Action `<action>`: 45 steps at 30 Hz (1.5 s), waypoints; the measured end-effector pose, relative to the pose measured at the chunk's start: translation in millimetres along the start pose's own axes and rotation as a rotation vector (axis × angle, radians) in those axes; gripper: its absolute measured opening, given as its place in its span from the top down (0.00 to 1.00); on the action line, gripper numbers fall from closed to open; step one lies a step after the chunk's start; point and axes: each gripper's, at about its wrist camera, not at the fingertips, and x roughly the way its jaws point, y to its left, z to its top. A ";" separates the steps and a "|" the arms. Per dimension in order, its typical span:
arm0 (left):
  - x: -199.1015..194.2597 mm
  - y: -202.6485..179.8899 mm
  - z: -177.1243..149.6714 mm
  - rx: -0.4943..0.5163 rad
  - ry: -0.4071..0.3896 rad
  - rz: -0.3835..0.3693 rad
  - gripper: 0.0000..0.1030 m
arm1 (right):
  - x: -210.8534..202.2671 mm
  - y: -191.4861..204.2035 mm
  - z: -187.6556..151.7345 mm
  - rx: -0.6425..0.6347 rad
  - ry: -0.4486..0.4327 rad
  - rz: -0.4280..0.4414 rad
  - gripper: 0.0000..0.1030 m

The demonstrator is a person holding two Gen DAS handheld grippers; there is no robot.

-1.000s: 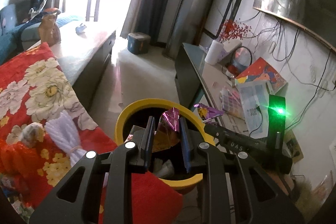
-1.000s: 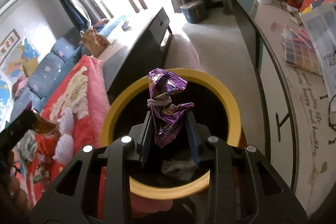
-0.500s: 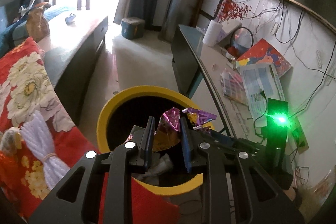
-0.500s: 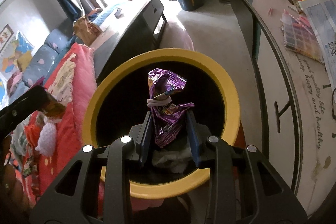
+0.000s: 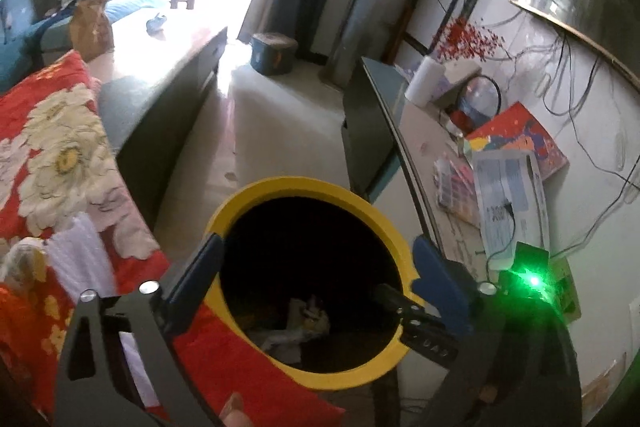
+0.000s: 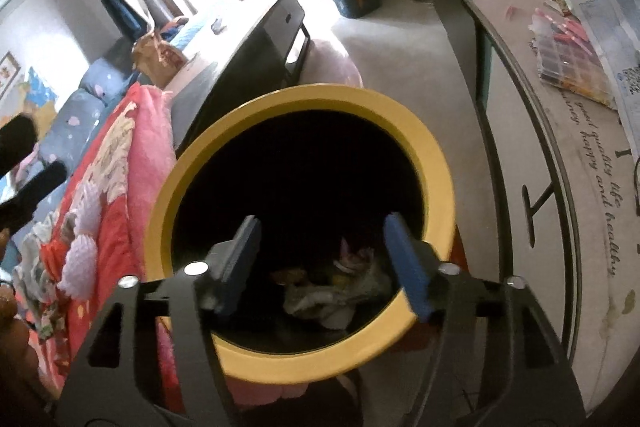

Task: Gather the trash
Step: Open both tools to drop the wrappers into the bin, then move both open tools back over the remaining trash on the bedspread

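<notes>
Over the yellow-rimmed bin (image 6: 436, 163), left gripper (image 5: 316, 267) and right gripper (image 6: 324, 259), jaws opening, empty.

I see the round bin with a thick yellow rim and black inside (image 6: 436, 163) standing upright on the floor, its mouth open to me. At its bottom, toward the near wall, lies a loose heap of crumpled trash (image 6: 340, 291): pale wrappers, a scrap of purple foil, something orange-brown. My other view shows the same bin (image 5: 384, 223) and heap (image 5: 296, 327) dimly.
</notes>
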 end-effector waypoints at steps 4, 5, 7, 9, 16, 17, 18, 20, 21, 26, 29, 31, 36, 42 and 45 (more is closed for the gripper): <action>-13.4 11.0 -5.9 -0.037 -0.014 0.032 0.08 | -6.4 -3.9 2.6 0.027 -0.029 -0.013 0.39; -18.6 12.2 -8.0 -0.039 -0.025 0.041 0.08 | -8.4 -4.4 3.5 0.030 -0.038 -0.015 0.38; -26.7 12.9 -10.0 -0.041 -0.042 0.053 0.07 | -12.5 -3.9 4.6 0.035 -0.054 -0.017 0.38; -37.7 12.8 -13.4 -0.040 -0.068 0.074 0.07 | -15.8 -2.8 5.8 0.039 -0.063 -0.016 0.37; -60.6 6.9 -24.8 0.012 -0.115 0.118 0.07 | -24.1 6.8 7.2 0.028 -0.088 -0.011 0.36; -63.8 6.3 -25.7 0.019 -0.123 0.122 0.07 | -25.6 8.6 7.5 0.023 -0.091 -0.010 0.36; -67.6 5.6 -26.9 0.028 -0.132 0.128 0.07 | -26.6 9.8 7.0 0.020 -0.093 -0.009 0.36; -73.2 6.5 -28.3 0.039 -0.145 0.141 0.06 | -29.1 13.3 7.3 0.012 -0.097 -0.008 0.35; -76.6 7.9 -28.9 0.040 -0.153 0.145 0.06 | -30.0 14.6 7.1 0.008 -0.099 -0.009 0.35; -88.6 16.4 -31.0 0.031 -0.171 0.165 0.06 | -35.3 25.4 6.8 -0.017 -0.106 0.000 0.35; -96.5 21.4 -31.8 0.019 -0.185 0.172 0.06 | -38.6 34.2 5.5 -0.035 -0.114 0.007 0.35; -99.9 24.8 -32.7 0.018 -0.190 0.180 0.06 | -39.6 40.6 3.9 -0.050 -0.114 0.014 0.35; -110.1 33.9 -36.5 -0.002 -0.202 0.193 0.06 | -41.0 53.0 0.8 -0.079 -0.110 0.031 0.34; -122.6 45.9 -44.1 -0.017 -0.219 0.218 0.06 | -44.8 70.1 -5.0 -0.126 -0.109 0.061 0.31; -128.5 54.4 -47.5 -0.030 -0.226 0.236 0.06 | -45.5 80.5 -8.4 -0.148 -0.108 0.073 0.31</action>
